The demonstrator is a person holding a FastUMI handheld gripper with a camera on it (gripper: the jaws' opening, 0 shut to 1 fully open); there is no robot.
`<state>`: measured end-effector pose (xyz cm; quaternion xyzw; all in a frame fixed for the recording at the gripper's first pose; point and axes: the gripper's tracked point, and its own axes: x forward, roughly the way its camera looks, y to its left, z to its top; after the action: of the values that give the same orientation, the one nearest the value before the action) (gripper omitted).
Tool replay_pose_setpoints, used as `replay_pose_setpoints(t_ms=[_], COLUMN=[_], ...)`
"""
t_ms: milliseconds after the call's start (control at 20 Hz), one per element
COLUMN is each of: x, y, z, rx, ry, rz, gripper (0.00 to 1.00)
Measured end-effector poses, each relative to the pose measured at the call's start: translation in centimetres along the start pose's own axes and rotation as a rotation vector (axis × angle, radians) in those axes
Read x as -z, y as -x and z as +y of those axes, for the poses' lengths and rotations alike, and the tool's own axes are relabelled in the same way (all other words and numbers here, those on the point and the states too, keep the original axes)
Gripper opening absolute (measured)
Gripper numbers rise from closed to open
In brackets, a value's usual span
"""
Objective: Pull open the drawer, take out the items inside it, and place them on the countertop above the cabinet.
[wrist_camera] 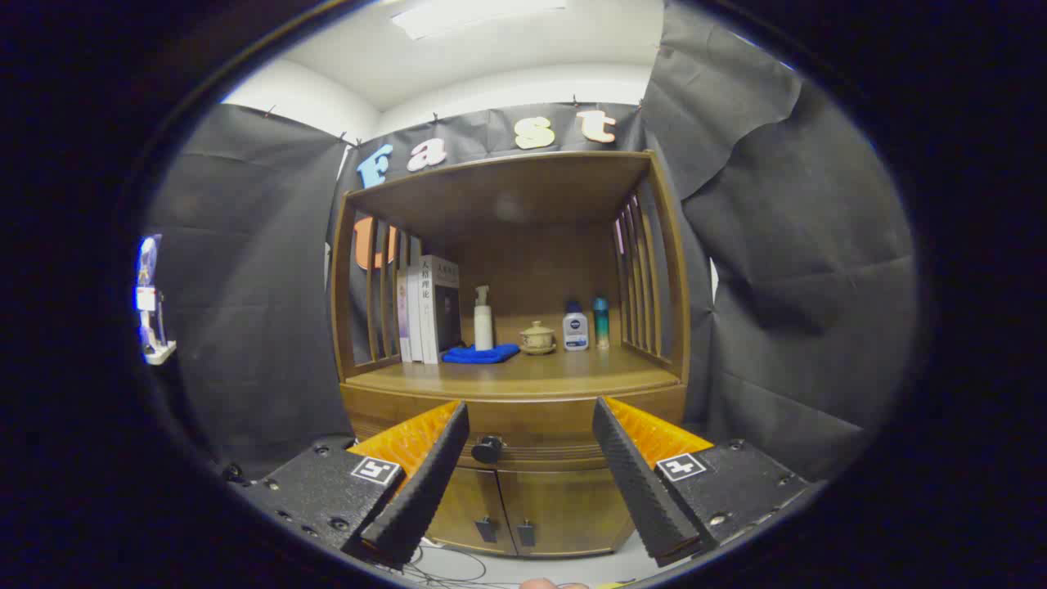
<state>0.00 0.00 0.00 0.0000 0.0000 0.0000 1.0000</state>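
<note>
While level, the tongs (530,413) gape before the closed drawer (523,442).

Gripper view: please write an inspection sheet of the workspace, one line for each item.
Surface: wooden countertop above the cabinet, bare along its front.
Job's things: drawer shut; its dark knob lies between the fingers, nearer the left one, and beyond them. Items inside are hidden.
Clutter: at the back of the countertop stand books, a pump bottle by a blue cloth, a lidded cup, a white bottle and a teal bottle.
Grippers: gripper open, fingers wide apart, touching nothing.
Cables: thin cables on the floor below the cabinet doors.
Surroundings: black cloth walls, ceiling light.
</note>
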Motion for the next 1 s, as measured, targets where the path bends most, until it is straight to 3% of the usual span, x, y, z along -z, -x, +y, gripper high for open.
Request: replay_pose_setpoints(t_ms=[1000], x=[0.41], y=[-0.50], z=[0.62], rx=[-0.001], ry=[0.044], rz=[0.006], gripper=[0.99])
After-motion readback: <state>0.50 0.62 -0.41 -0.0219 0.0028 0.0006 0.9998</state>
